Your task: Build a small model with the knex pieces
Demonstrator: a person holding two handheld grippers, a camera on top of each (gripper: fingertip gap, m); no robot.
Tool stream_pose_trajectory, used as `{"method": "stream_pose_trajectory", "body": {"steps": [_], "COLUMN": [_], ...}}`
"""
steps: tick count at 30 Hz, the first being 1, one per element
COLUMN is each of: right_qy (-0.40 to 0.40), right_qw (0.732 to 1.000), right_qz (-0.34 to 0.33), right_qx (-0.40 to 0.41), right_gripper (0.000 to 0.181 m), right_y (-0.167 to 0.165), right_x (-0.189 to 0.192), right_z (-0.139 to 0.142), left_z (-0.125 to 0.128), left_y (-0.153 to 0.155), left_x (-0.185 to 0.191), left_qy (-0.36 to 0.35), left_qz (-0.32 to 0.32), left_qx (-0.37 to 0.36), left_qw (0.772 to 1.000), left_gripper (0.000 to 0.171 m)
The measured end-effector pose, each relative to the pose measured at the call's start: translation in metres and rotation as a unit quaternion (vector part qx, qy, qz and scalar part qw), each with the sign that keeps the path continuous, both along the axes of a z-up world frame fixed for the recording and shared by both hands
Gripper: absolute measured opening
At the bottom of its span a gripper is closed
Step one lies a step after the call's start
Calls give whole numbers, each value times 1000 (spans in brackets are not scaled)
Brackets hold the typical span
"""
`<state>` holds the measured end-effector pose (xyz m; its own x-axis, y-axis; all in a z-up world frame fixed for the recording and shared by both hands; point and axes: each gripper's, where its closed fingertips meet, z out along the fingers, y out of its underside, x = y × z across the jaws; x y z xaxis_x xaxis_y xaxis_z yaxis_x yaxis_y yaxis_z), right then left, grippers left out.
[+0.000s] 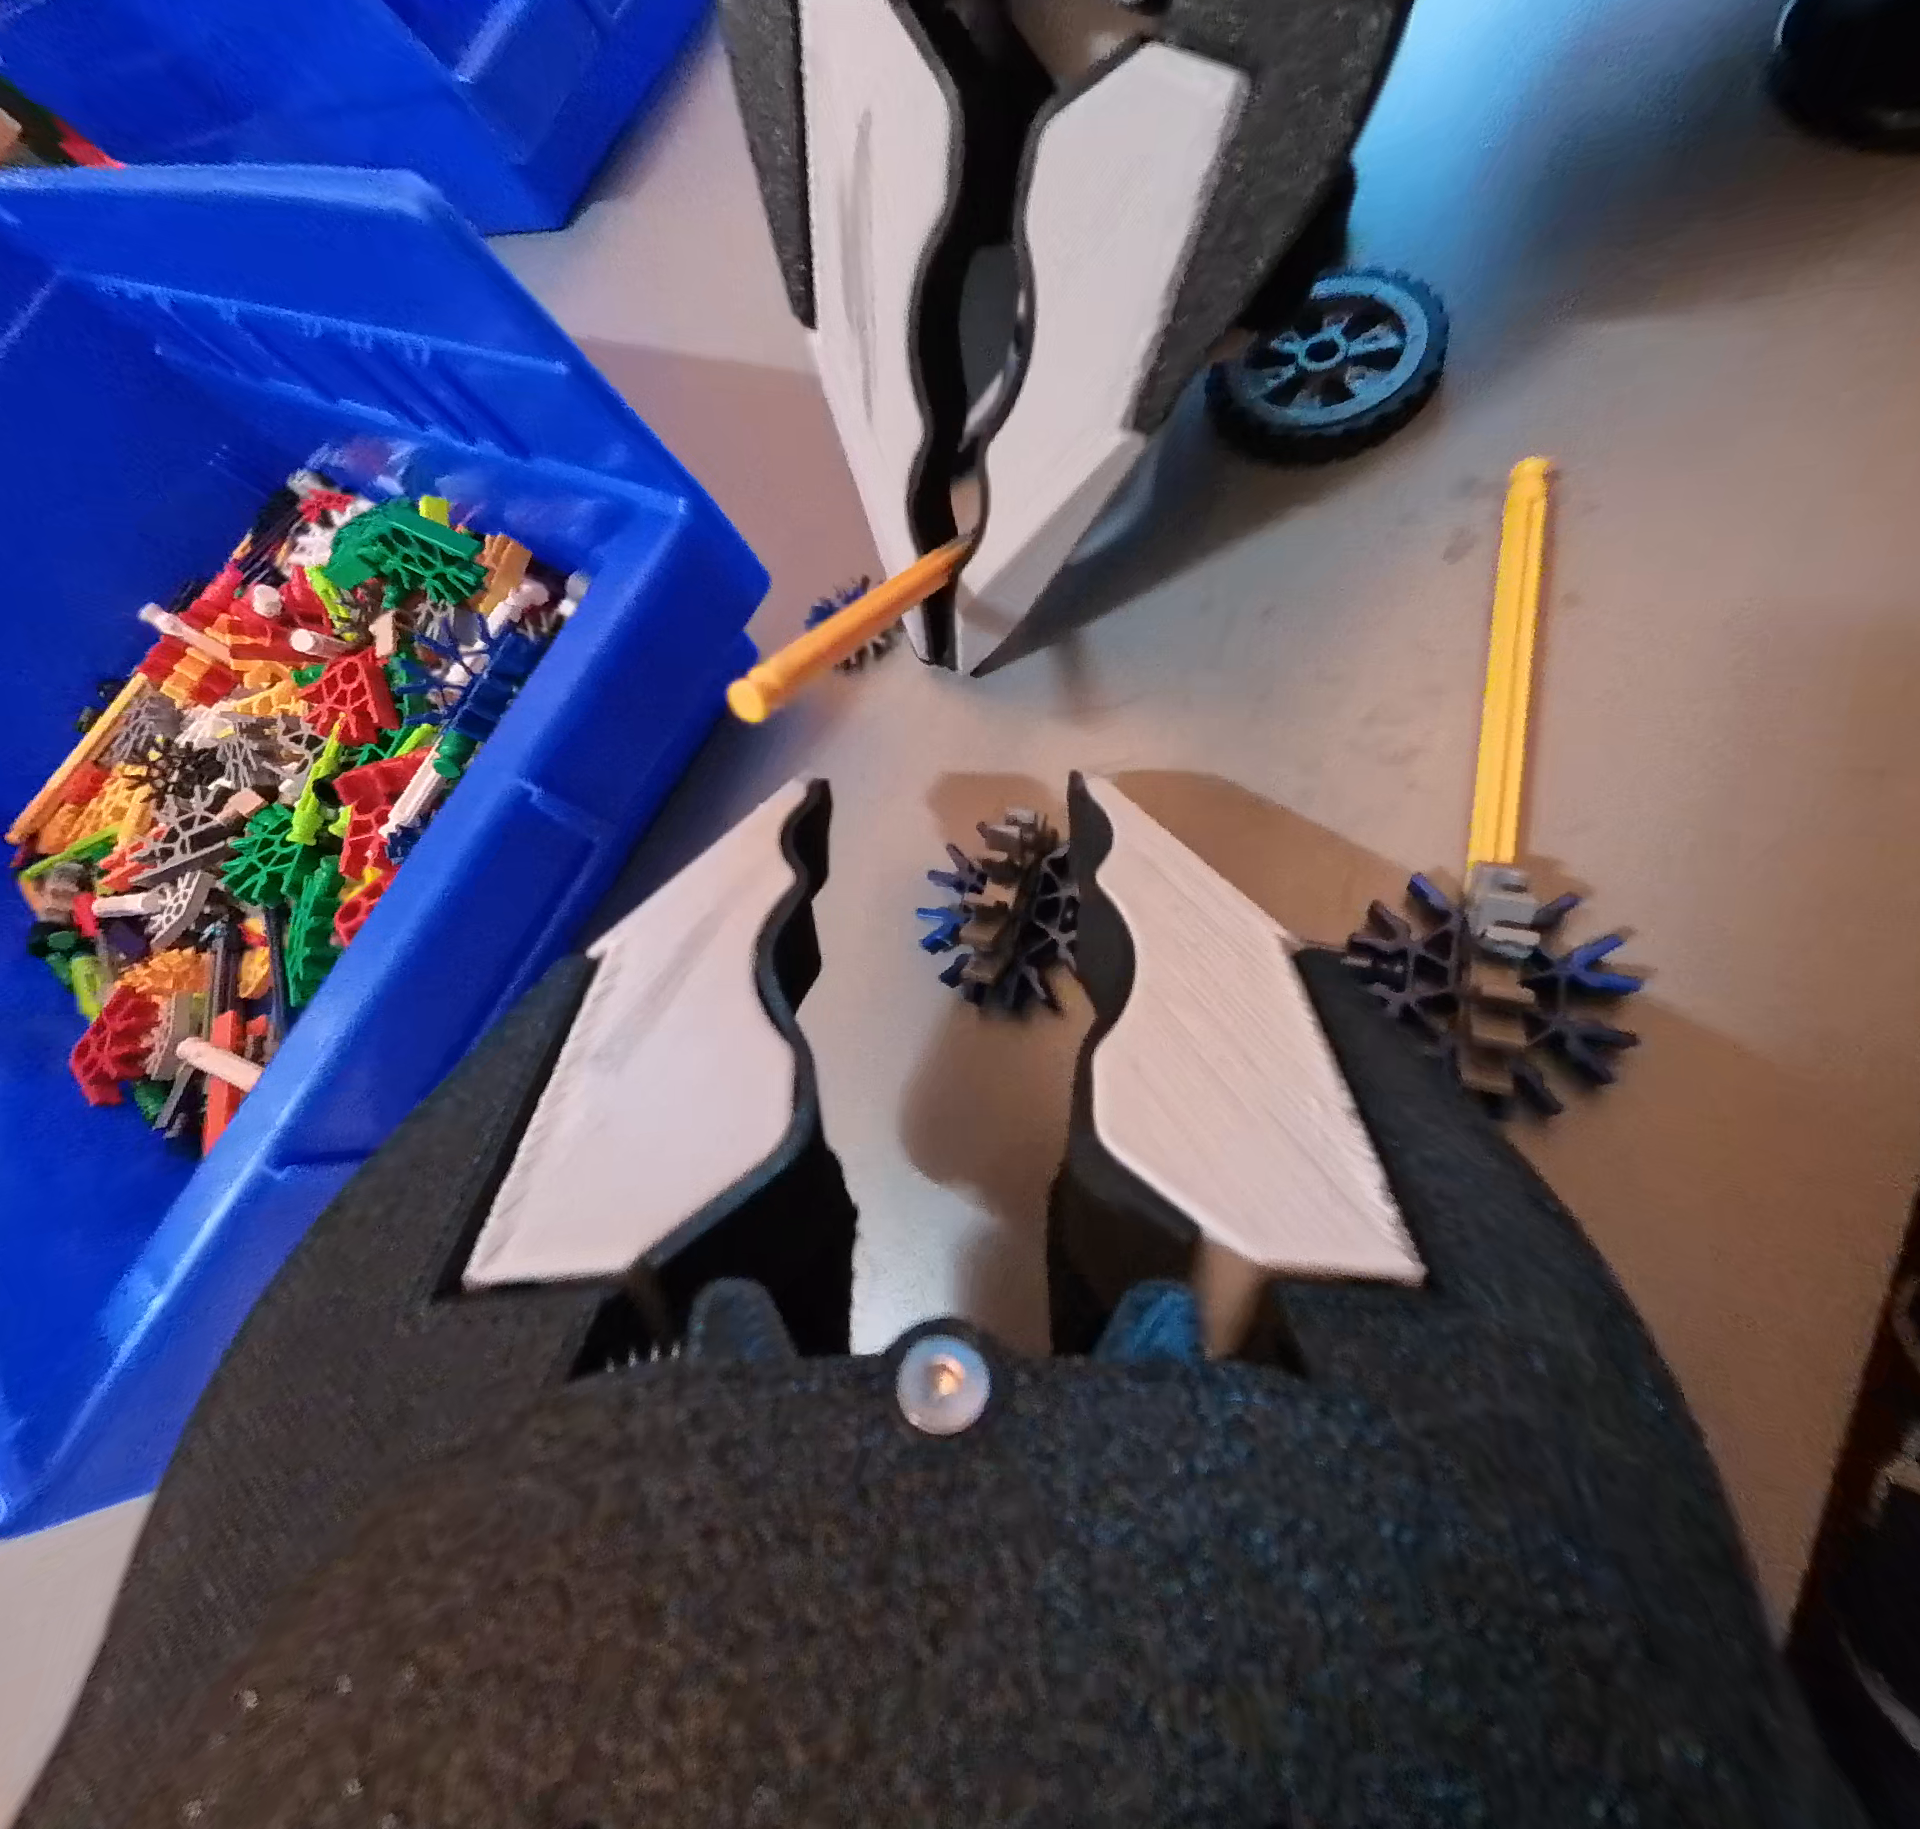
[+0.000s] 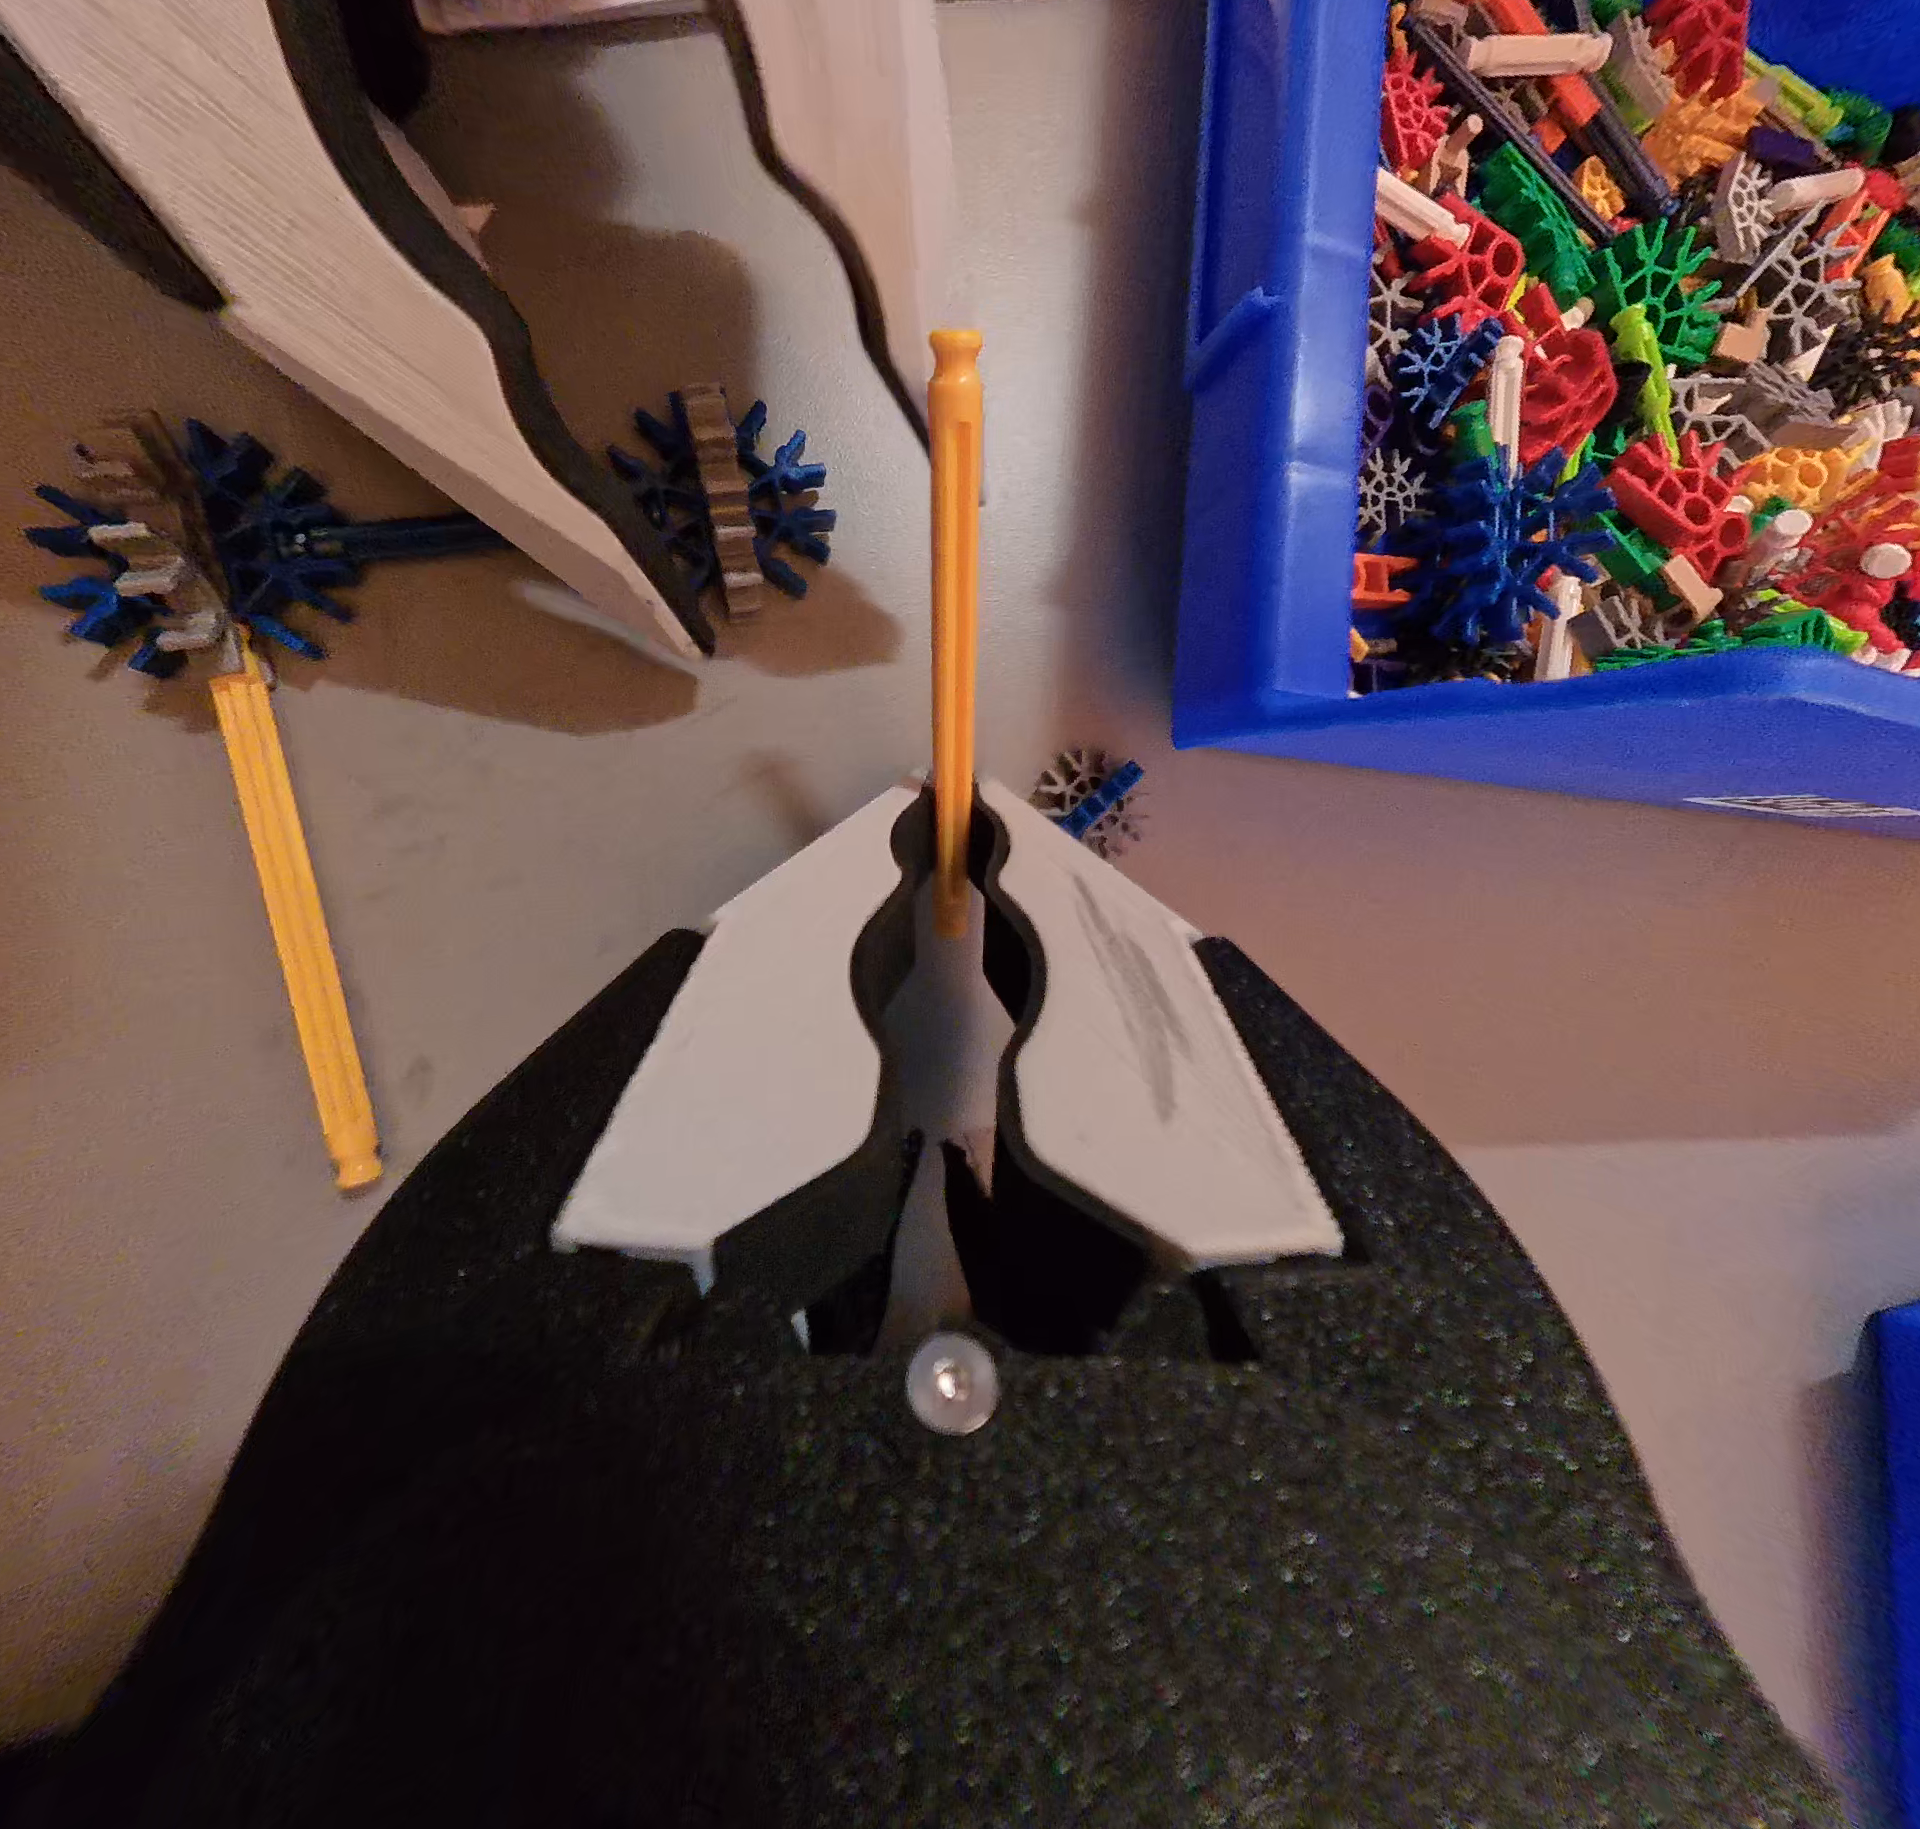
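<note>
The right gripper (image 2: 951, 803) pinches an orange rod (image 2: 954, 574) by its end, where it could pivot or slip, while the left gripper (image 1: 948, 792) stands open around a blue connector (image 1: 1003, 912).

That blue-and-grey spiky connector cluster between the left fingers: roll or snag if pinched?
The connector cluster looks rigid and light. Its prongs probably stop rolling but may snag the fingers of the open left hand-held gripper.
</note>
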<state>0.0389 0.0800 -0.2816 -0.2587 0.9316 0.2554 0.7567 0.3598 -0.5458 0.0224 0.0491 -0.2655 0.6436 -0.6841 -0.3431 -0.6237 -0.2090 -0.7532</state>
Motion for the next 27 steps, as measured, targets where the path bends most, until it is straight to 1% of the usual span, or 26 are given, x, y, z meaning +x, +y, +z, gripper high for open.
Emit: {"method": "stream_pose_trajectory", "body": {"steps": [4,6,9,15,19,24,27], "right_qy": [-15,-23,-34,-58,-70,-77,-79], "right_qw": [1000,1000,999,998,997,997,997], "right_qz": [3,2,5,9,6,11,10], "right_qx": [10,15,16,14,12,5,1], "right_gripper": [3,3,3,4,4,4,6], "right_y": [-1,-1,-4,-9,-11,-17,-18], "right_x": [5,7,11,20,25,27,28], "right_z": [0,0,0,0,0,0,0], "left_z": [11,15,19,11,8,-2,-4], "left_y": [-1,-2,-3,-9,-9,-9,-10], "left_x": [0,-1,-1,5,5,6,7], "left_qy": [-63,-92,-116,-104,-95,-54,-41], "left_qz": [-7,-12,-17,-47,-43,-42,-43], "left_qx": [-18,-29,-39,-73,-76,-78,-77], "left_qw": [998,995,992,991,992,995,995], "left_gripper": [51,52,52,54,53,50,49]}}
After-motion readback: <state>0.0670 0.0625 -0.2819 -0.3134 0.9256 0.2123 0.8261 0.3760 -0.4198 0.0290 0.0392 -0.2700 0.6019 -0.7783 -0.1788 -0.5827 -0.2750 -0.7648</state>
